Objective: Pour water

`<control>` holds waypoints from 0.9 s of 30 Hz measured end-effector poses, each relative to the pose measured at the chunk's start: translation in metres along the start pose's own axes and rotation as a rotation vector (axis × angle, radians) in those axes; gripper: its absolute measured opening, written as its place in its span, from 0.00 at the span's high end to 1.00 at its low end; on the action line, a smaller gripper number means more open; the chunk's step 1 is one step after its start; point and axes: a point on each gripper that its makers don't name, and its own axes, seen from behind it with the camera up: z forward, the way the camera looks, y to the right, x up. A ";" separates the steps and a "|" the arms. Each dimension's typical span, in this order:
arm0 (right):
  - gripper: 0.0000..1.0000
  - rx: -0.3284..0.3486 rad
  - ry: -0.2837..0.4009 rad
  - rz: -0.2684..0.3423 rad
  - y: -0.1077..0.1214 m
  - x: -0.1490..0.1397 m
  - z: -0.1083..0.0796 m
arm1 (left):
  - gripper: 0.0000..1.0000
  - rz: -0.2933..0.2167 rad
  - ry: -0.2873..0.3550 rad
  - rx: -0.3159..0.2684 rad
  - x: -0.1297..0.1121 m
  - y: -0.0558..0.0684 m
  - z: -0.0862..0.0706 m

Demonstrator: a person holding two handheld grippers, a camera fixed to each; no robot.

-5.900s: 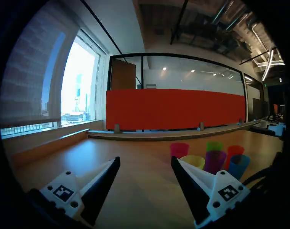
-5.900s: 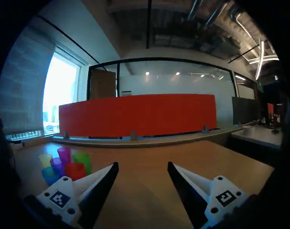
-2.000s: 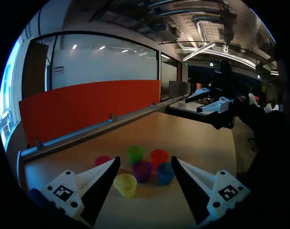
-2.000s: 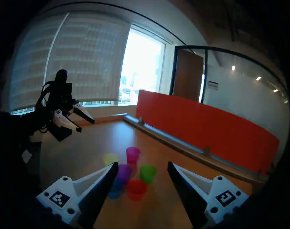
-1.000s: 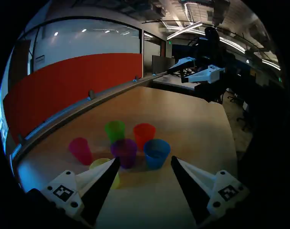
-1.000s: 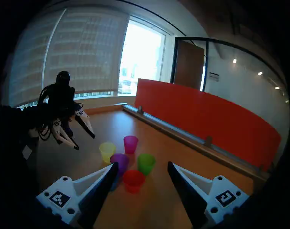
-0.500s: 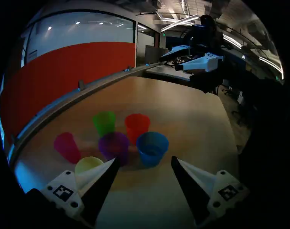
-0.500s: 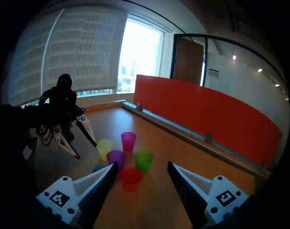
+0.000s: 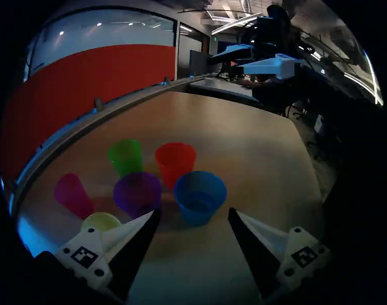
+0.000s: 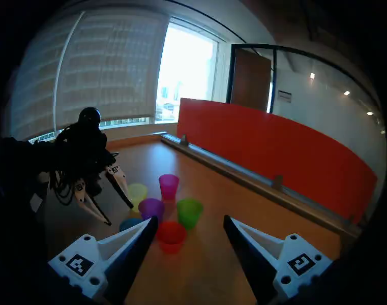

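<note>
Wooden desk (image 9: 244,132), cups (image 9: 137,192) clustered before an orange divider (image 9: 81,86).
My left gripper (image 9: 192,210) gapes wide, blue cup (image 9: 200,195) at six o'clock in its view; my right gripper (image 10: 189,218) gapes too, red cup (image 10: 170,236) at six o'clock.

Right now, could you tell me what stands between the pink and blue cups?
The purple cup stands between the pink cup and the blue cup; the left gripper view shows it.

Dim, blue-tinted fisheye frames; window (image 10: 190,81) glares bright.
</note>
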 end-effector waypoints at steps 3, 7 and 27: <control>0.00 0.000 0.000 0.000 0.002 0.000 0.000 | 0.00 0.004 -0.008 -0.001 -0.002 0.000 0.008; 0.00 -0.001 -0.002 0.000 0.003 -0.001 -0.001 | 0.01 0.013 -0.016 -0.016 -0.003 0.005 0.017; 0.00 -0.001 -0.007 0.004 0.010 -0.005 0.000 | 0.00 0.022 -0.019 -0.048 0.005 0.013 0.053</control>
